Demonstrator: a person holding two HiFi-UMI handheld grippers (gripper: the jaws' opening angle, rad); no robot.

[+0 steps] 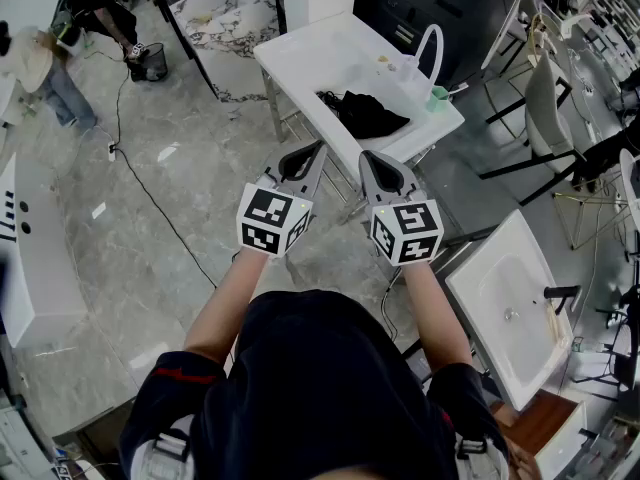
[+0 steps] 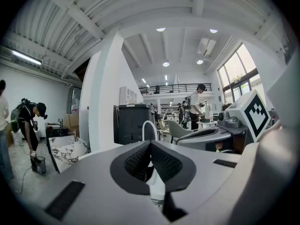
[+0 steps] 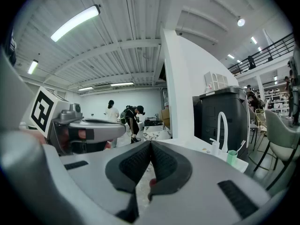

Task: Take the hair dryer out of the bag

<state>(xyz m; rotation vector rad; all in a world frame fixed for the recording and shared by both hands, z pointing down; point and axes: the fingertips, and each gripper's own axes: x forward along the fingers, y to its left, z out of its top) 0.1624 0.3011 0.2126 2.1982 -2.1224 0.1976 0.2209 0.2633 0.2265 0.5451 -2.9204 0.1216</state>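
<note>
A crumpled black bag lies on the white washstand counter, beside a white arched faucet. No hair dryer shows; the bag hides whatever is inside. My left gripper and right gripper are held side by side in the air, short of the counter's near edge and pointing toward the bag. Both are shut with nothing between the jaws. In the left gripper view the left gripper has its pads closed together, and in the right gripper view the right gripper does too. Neither gripper view shows the bag.
A green cup stands by the faucet. A second white basin sits at the lower right, chairs at the right, a marble table at the back. A cable runs across the floor. People stand at the far left.
</note>
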